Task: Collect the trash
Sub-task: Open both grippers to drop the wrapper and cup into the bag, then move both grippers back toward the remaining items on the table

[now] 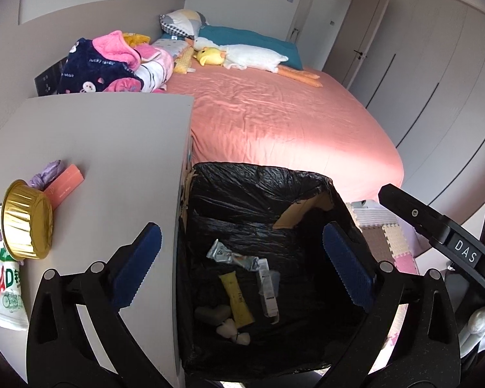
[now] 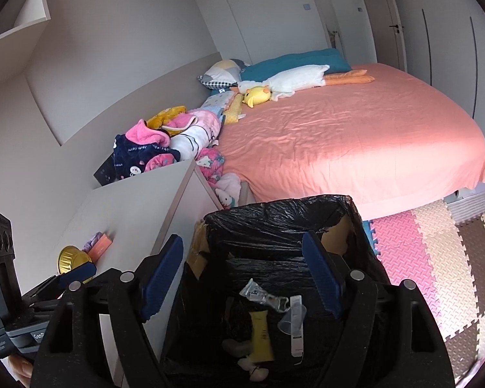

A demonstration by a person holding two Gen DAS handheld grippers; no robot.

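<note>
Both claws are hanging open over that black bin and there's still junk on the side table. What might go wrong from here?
1. The gold foil cup lies tipped on its side by the table's near edge; a clumsy pinch might crush it or knock it off.
2. The bin liner is torn, showing cardboard, so a finger might snag it.
3. The left gripper and right gripper hover close together and may bump.
</note>
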